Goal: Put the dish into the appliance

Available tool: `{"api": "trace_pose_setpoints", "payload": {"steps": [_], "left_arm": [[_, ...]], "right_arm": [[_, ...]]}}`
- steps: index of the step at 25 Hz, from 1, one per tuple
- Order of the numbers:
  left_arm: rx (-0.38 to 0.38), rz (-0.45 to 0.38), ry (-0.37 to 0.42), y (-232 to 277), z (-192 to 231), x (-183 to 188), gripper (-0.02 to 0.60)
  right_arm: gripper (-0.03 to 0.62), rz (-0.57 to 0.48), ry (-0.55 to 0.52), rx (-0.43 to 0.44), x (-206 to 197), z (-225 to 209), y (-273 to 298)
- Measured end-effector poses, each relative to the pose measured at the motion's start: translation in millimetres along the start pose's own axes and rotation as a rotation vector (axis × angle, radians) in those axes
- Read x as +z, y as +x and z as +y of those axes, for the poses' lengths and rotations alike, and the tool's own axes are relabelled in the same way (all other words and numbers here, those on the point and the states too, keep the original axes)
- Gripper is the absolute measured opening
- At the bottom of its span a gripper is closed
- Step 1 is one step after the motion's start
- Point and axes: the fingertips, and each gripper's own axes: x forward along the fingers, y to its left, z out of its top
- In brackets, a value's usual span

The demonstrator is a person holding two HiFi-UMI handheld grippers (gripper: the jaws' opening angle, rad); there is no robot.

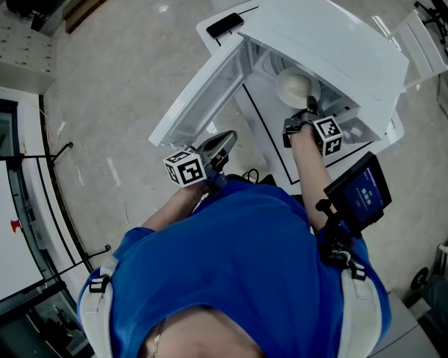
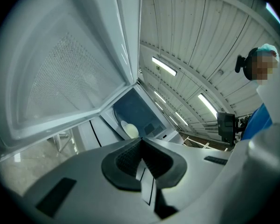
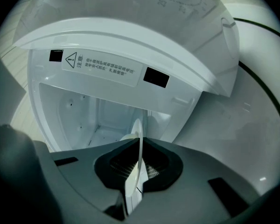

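A white dish (image 1: 293, 86) is held on edge at the mouth of the white appliance (image 1: 336, 47), with my right gripper (image 1: 306, 114) shut on its rim. In the right gripper view the dish (image 3: 138, 146) stands edge-on between the pads, in front of the appliance's white cavity (image 3: 79, 111). The appliance door (image 1: 201, 95) hangs open to the left. My left gripper (image 1: 224, 142) is shut and holds nothing, just below that door. The left gripper view shows the left gripper (image 2: 141, 147), the door's inner face (image 2: 70, 64) and the far-off dish (image 2: 129, 129).
A black flat device (image 1: 225, 25) lies on top of the appliance's stand. A dark screen (image 1: 362, 192) sits by the person's right arm. A warning label (image 3: 105, 68) runs above the cavity opening. Black stand legs (image 1: 56, 151) cross the floor at left.
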Motion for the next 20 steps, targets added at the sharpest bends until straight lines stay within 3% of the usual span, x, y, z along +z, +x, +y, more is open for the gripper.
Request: {"api": "trace_pose_setpoints", "payload": {"steps": [20], "left_arm": [[-0.008, 0.057, -0.003, 16.4, 6.8, -10.6, 0.006]], "right_arm": [[0.017, 0.005, -0.045, 0.005, -0.9, 7.2, 3.3]]}}
